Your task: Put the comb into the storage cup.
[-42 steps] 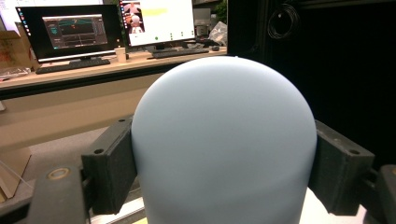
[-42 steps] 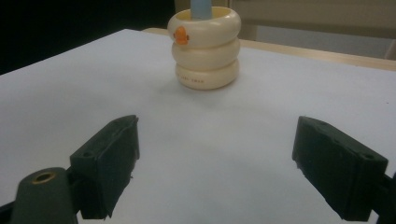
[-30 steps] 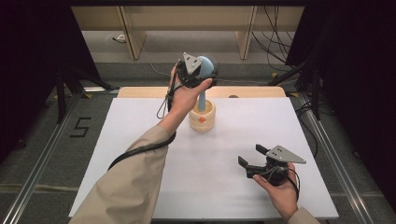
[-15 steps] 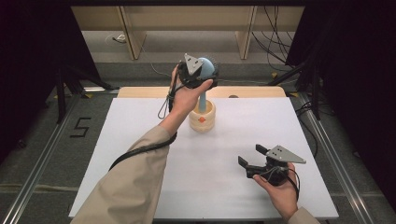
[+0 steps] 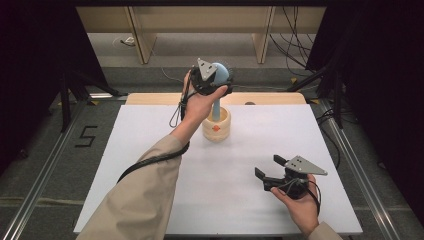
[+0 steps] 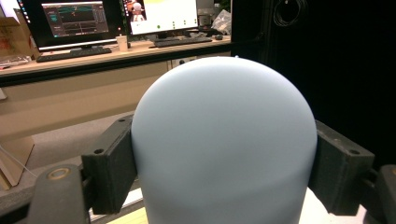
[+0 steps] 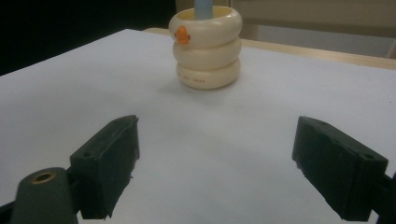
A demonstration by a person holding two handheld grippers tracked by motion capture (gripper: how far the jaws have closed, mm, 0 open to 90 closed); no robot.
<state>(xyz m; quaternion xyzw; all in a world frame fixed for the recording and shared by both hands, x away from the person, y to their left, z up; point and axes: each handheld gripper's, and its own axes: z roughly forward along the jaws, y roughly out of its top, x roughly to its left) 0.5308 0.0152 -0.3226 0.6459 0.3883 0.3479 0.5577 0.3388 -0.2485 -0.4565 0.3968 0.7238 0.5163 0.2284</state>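
A white sheet (image 5: 150,150) covers the bench (image 5: 270,98), whose pale wooden edge shows at the far side. Grey carpeted floor (image 5: 45,150) surrounds it, with metal rails (image 5: 40,185) and a "5" mark (image 5: 86,136). Black curtains (image 5: 30,50) hang at both sides. Beyond, a long desk (image 6: 70,51) carries monitors (image 6: 72,21), keyboards and what may be a cup.

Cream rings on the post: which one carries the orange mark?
The top ring of the three-ring stack; the orange mark sits on its side, while the two rings below show none.
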